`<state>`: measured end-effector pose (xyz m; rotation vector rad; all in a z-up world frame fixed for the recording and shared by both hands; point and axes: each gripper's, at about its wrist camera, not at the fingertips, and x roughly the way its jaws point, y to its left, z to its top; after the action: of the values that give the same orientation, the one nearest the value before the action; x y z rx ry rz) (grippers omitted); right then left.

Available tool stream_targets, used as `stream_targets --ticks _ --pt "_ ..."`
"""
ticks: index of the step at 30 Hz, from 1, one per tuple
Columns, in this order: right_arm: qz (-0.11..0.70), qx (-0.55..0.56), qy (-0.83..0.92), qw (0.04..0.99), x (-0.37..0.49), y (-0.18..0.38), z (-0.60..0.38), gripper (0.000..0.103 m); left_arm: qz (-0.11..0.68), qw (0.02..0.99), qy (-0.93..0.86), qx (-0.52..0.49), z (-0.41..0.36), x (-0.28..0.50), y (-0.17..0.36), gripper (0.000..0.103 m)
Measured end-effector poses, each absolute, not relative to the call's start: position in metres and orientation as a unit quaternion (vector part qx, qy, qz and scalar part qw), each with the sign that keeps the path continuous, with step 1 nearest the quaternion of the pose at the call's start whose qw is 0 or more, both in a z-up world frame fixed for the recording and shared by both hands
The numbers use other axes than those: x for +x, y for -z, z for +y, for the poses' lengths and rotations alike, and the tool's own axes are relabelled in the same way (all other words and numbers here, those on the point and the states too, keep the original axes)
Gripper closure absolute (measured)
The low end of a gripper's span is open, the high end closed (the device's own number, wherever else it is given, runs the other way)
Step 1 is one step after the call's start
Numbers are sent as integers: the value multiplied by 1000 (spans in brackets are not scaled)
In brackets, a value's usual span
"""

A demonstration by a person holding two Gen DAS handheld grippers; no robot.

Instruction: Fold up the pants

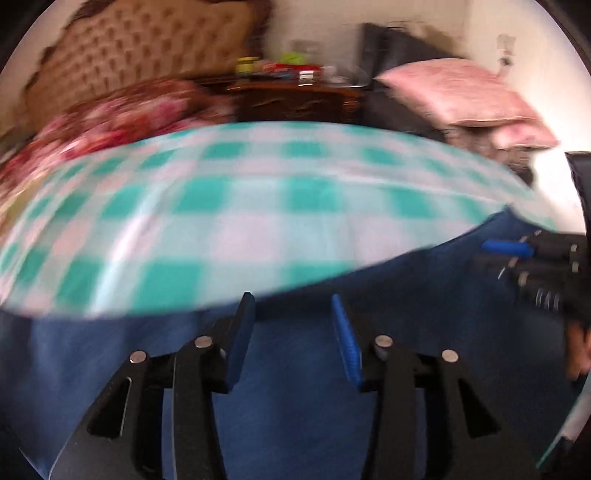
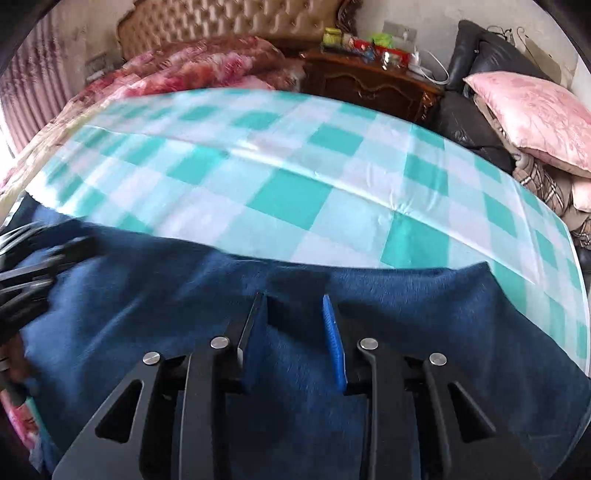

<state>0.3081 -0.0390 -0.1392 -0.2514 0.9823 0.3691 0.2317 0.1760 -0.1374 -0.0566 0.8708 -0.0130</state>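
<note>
Pants [image 2: 295, 369]: dark blue cloth, matt, short fuzzy nap. Checked sheet [image 2: 332, 192] at 12 o'clock of them: smooth, sheeny, creased. Right gripper [image 2: 295, 299]: matt black plastic, ribbed blue pads, bright metal pins. Nightstand [image 2: 369, 85]: dark glossy carved wood. Headboard [image 2: 229, 22]: tufted tan upholstery. Pink pillow [image 2: 535, 107]: satiny cloth.

Bedroom. Ahead of the claw: bed under a teal-checked sheet [image 2: 288, 199], tufted headboard [image 2: 229, 22], dark wooden nightstand [image 2: 369, 88]. Right: pink pillow [image 2: 532, 110]. Left: curtain [image 2: 26, 99].

Left tongs [image 1: 293, 301] gape over blue pants [image 1: 295, 398].
</note>
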Motion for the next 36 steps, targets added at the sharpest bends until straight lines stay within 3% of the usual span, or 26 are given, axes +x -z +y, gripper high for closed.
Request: stream_targets --ticks 6,13,17,18,20,25,30,33,36 --pt "454 -94 -146 874 306 127 -41 63 394 913 -20 -102 238 187 137 59" --pt "448 -84 -150 877 294 134 -14 51 435 898 -20 -57 240 213 143 61" --pt "444 -83 -116 885 295 144 -19 32 441 888 -101 -84 308 199 147 59" --pt "441 -85 -111 886 295 144 -19 31 440 886 -114 -90 327 195 148 51" --pt "442 -86 -108 886 297 145 -20 29 430 887 -139 -94 367 185 144 53" --pt "436 -87 -91 891 293 136 -19 28 384 880 -245 -137 453 143 116 58" --pt "396 -64 -179 899 249 95 10 28 312 899 -231 -204 469 69 94 59" --pt "414 -73 -233 877 221 99 40 30 289 893 -237 -249 472 25 100 74" --pt "435 -98 -247 860 203 119 65 40 296 887 -239 -263 467 -2 112 80"
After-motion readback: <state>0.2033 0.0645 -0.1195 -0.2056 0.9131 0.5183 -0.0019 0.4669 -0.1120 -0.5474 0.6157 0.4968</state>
